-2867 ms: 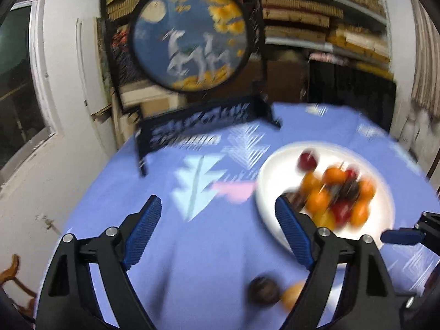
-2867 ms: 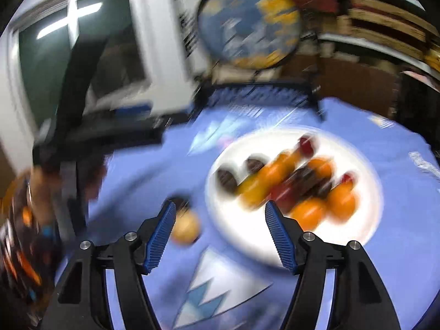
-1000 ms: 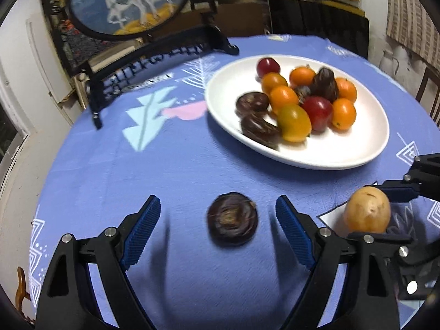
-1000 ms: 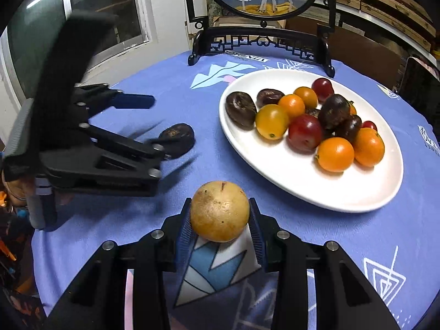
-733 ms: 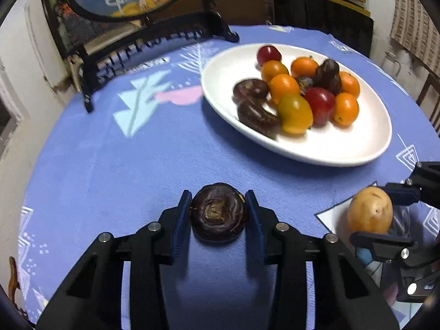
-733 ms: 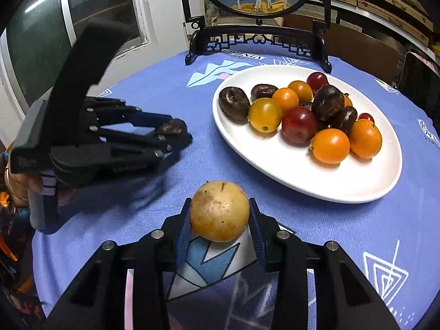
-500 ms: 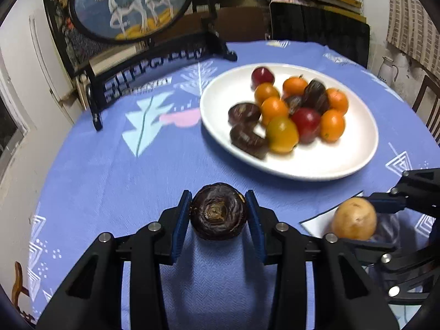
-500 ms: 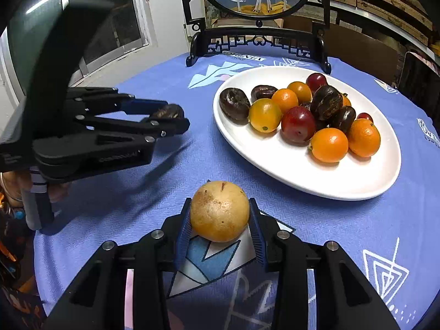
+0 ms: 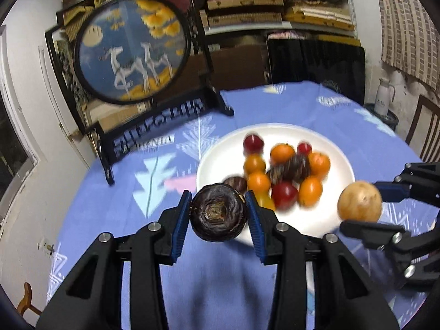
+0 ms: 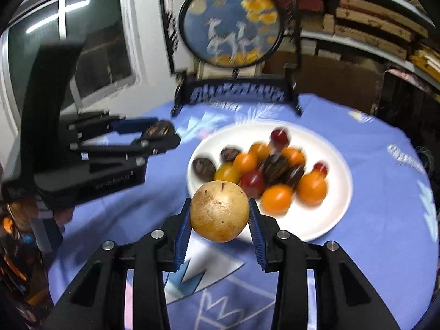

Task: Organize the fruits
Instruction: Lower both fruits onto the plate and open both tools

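My left gripper (image 9: pixel 218 216) is shut on a dark wrinkled purple fruit (image 9: pixel 218 215) and holds it above the blue tablecloth, just left of the white plate (image 9: pixel 341 165). My right gripper (image 10: pixel 219 216) is shut on a round yellow-brown fruit (image 10: pixel 219 211), raised before the plate's near edge (image 10: pixel 338 206). The plate holds several orange, red, yellow and dark fruits (image 10: pixel 277 198). Each gripper shows in the other's view: the right one with its yellow-brown fruit (image 9: pixel 359 205), the left one with its dark fruit (image 10: pixel 159 130).
A round painted screen on a black stand (image 9: pixel 132 55) stands at the table's far left edge, also in the right wrist view (image 10: pixel 233 30). Shelves with stacked boxes (image 9: pixel 275 8) line the wall behind. A chair (image 9: pixel 429 129) and a white flask (image 9: pixel 383 100) are at the right.
Both grippers closed on their fruits on the table, the left on the dark one, the right on the yellow-brown one. Both have since lifted them and tilted up.
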A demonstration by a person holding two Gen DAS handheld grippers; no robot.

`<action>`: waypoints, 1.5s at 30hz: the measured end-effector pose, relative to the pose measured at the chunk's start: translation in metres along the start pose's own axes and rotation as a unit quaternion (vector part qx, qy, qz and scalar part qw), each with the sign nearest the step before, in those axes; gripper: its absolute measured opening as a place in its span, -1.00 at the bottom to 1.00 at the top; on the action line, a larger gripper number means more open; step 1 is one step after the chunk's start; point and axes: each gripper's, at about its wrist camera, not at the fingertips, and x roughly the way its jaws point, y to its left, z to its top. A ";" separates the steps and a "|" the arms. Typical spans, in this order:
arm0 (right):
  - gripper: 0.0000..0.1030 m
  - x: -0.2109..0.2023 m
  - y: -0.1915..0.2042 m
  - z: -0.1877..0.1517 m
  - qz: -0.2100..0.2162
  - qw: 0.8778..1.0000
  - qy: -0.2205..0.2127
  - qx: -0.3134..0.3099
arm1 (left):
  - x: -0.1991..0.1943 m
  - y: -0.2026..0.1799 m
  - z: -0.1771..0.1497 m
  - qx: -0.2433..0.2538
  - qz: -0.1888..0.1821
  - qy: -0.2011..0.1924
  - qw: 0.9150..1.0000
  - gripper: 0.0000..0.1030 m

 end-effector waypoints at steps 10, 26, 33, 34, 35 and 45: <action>-0.24 -0.019 -0.041 0.058 -0.025 0.995 -0.086 0.032 | 0.017 0.003 0.051 -0.037 0.019 -0.040 0.998 -0.25; -0.23 0.034 -0.070 0.064 -0.040 0.995 -0.065 0.061 | 0.083 0.002 0.036 -0.055 0.006 0.002 0.998 -0.25; -0.23 0.050 -0.074 0.057 -0.050 0.995 -0.049 0.071 | 0.081 -0.004 0.035 -0.046 -0.001 0.000 0.999 -0.25; -0.23 0.052 -0.074 0.056 -0.052 0.995 -0.047 0.071 | 0.082 -0.005 0.035 -0.044 -0.001 0.002 0.999 -0.25; -0.23 0.053 -0.075 0.055 -0.053 0.995 -0.046 0.071 | 0.083 -0.007 0.034 -0.042 -0.002 0.004 0.999 -0.25; -0.23 0.062 -0.077 0.054 -0.055 0.995 -0.037 0.077 | 0.087 -0.012 0.032 -0.035 -0.001 0.010 0.999 -0.25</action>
